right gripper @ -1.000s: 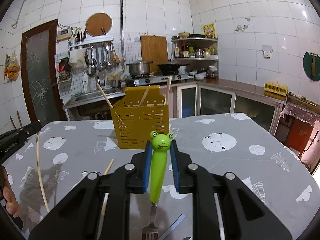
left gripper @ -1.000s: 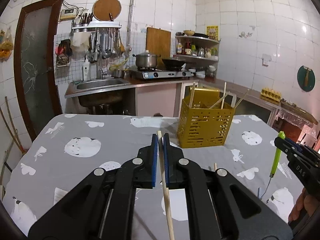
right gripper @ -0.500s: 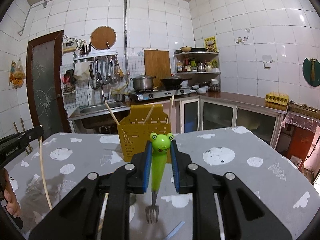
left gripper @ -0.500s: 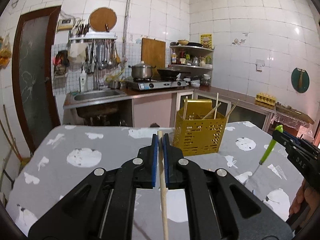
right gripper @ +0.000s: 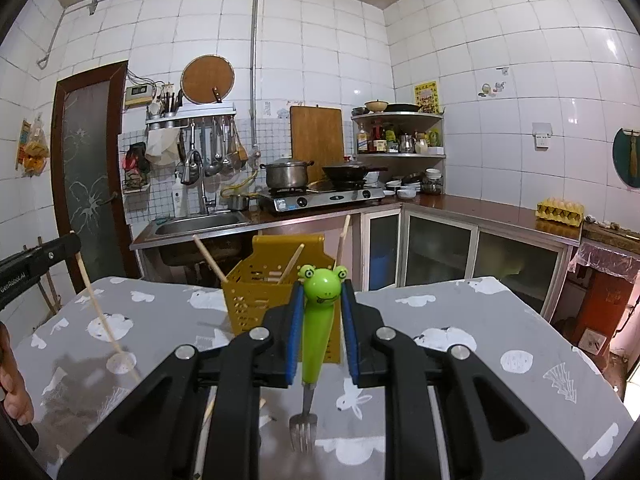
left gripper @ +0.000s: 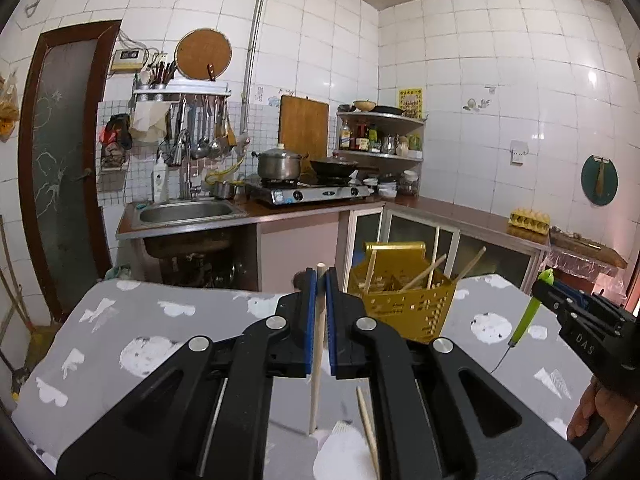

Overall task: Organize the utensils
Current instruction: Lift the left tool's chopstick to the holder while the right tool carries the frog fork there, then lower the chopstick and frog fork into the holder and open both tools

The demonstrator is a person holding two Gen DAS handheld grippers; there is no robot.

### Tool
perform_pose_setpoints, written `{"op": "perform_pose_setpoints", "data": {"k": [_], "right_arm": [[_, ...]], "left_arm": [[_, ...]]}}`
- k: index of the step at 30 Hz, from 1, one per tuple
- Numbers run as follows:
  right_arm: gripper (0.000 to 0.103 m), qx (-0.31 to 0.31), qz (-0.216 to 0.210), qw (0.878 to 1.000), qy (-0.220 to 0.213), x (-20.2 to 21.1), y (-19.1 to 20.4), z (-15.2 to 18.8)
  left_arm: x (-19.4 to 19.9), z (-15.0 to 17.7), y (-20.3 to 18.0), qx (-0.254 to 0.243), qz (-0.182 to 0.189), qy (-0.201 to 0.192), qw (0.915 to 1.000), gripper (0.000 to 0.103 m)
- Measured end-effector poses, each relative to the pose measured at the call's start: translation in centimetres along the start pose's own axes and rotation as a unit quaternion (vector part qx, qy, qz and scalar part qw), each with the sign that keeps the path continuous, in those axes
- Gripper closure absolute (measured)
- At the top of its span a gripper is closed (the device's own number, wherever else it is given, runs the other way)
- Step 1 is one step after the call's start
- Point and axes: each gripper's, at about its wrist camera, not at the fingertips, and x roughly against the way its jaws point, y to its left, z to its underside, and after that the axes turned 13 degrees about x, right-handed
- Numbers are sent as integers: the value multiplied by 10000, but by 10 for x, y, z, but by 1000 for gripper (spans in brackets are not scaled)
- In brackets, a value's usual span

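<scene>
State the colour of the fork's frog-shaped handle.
Bright green fork handle; the right wrist view shows it best.

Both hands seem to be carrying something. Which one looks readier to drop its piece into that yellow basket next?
Probably the right. Its gripper holds the frog-handled fork directly in line with the yellow basket. The left gripper, clamping a chopstick, has the basket off to its right, so neither is far.

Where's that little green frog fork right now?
The frog fork is clamped in the right tool, tines hanging down above the grey tablecloth, just in front of the yellow utensil basket. The left wrist view shows it at far right.
</scene>
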Motion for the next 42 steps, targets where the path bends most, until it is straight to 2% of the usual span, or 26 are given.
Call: {"op": "perform_pose_setpoints", "data": {"k": [11,19,27,35,42], "right_arm": [[84,59,72,9997,-241,-12,-9,-37],[84,67,138,9975,-695,-19,-15,-90],[84,2,363,9953,-893,-57,-26,-136],[84,-99,441,9963,-730,-110,-33,-130],[84,-38,349,9982,-479,-147,-29,-107]], "left_arm": [[-13,-45,-26,34,449,-289,9986,99],[-17,-87,-56,149,868,-599,9943,99],[-51,-119,-83,201,910,-936,9912,99],[-113,-110,-93,97,856,-912,9921,99],[-159,-79,-88,-28,718,-731,9947,99]]}}
